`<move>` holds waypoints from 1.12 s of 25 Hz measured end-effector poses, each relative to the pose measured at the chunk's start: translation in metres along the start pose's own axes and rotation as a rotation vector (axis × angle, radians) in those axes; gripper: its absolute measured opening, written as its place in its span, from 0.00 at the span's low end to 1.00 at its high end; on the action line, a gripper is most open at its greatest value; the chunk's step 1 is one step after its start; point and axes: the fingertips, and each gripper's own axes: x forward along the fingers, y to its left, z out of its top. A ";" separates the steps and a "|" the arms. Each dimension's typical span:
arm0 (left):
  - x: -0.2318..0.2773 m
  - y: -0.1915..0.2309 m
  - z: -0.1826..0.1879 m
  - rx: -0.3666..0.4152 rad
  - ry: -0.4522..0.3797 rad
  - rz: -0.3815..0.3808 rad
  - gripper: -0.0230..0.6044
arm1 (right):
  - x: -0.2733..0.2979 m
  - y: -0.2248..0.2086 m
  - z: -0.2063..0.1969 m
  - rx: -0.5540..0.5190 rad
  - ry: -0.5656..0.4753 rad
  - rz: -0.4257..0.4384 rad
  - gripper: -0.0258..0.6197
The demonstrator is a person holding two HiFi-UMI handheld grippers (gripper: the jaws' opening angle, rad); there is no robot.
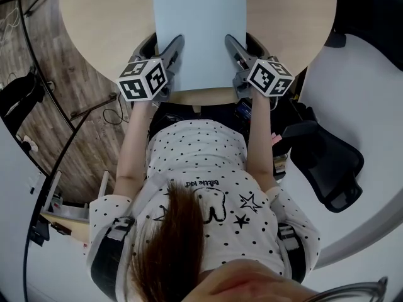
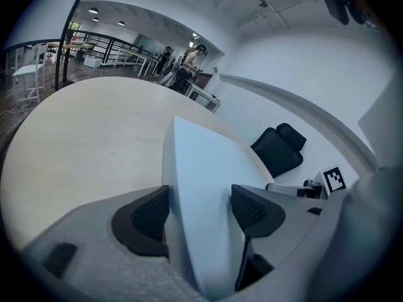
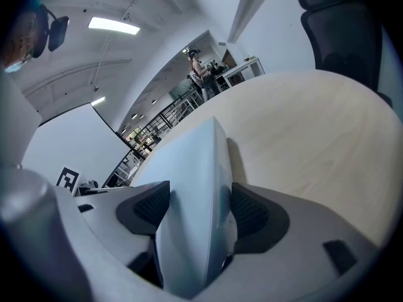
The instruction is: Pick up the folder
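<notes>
A pale blue folder [image 1: 198, 30] lies on the round wooden table [image 1: 101, 17], its near edge reaching past the table's rim toward the person. My left gripper [image 1: 173, 46] holds the folder's near left corner and my right gripper [image 1: 233, 44] its near right corner. In the left gripper view the folder [image 2: 201, 175] fills the gap between the dark pads [image 2: 151, 216]. In the right gripper view the folder [image 3: 189, 187] is likewise pressed between both pads [image 3: 252, 212]. Both grippers are shut on it.
A black office chair [image 1: 327, 162] stands at the right of the person, also seen as the chair [image 2: 280, 146] beyond the table. Cables and a wooden floor [image 1: 75, 93] lie at the left. The table top [image 3: 315, 143] stretches beyond the folder.
</notes>
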 end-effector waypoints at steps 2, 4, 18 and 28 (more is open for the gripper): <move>-0.003 -0.001 0.001 0.000 -0.005 0.002 0.53 | -0.001 0.002 0.001 -0.006 0.000 0.003 0.49; -0.006 -0.005 0.003 0.007 -0.016 0.001 0.53 | -0.004 0.004 0.003 -0.008 -0.003 0.005 0.49; -0.048 -0.055 0.049 0.110 -0.183 -0.056 0.53 | -0.054 0.039 0.045 -0.076 -0.166 0.036 0.49; -0.093 -0.086 0.078 0.158 -0.307 -0.095 0.53 | -0.095 0.079 0.067 -0.163 -0.263 0.052 0.49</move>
